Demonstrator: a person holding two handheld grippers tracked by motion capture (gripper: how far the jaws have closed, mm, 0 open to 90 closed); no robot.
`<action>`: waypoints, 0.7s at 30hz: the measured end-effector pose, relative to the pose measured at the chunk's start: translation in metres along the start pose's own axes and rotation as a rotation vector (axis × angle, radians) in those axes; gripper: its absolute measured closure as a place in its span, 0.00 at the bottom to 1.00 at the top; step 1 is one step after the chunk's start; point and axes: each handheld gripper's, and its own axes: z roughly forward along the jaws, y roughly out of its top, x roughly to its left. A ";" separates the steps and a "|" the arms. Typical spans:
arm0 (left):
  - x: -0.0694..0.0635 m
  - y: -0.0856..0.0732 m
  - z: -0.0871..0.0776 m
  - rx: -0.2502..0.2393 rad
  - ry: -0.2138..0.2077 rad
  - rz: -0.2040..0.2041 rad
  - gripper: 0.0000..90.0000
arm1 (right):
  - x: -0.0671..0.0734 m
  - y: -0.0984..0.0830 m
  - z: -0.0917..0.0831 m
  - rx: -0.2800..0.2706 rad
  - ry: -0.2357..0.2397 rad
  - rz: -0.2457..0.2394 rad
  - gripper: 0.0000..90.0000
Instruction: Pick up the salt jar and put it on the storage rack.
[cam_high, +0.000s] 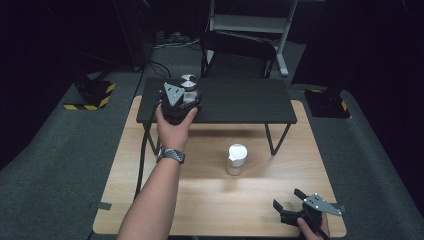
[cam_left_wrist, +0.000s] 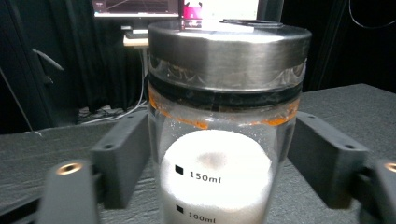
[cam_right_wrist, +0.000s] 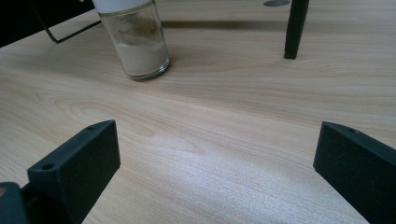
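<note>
While my right gripper (cam_high: 292, 206) rests with jaws spread wide and empty at the frame's lower right, a white-capped jar (cam_high: 236, 159) stands mid-table; farther back, upper left, my left gripper (cam_high: 183, 102) brackets the steel-lidded jar (cam_left_wrist: 224, 116) on the black shelf (cam_high: 240, 102), pads released from its glass.

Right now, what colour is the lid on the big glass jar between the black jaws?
Shiny silver metal lid, seen best in the left gripper view.
</note>
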 end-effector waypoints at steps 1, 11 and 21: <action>-0.001 0.000 0.000 0.001 0.001 -0.002 0.22 | 0.000 0.000 0.000 -0.001 0.000 0.000 0.01; -0.002 -0.002 -0.001 -0.019 0.008 -0.028 0.01 | 0.000 0.000 0.000 -0.001 0.001 0.000 0.00; 0.002 0.001 -0.009 -0.013 -0.019 -0.021 0.01 | 0.000 0.000 0.000 0.000 0.000 -0.003 0.00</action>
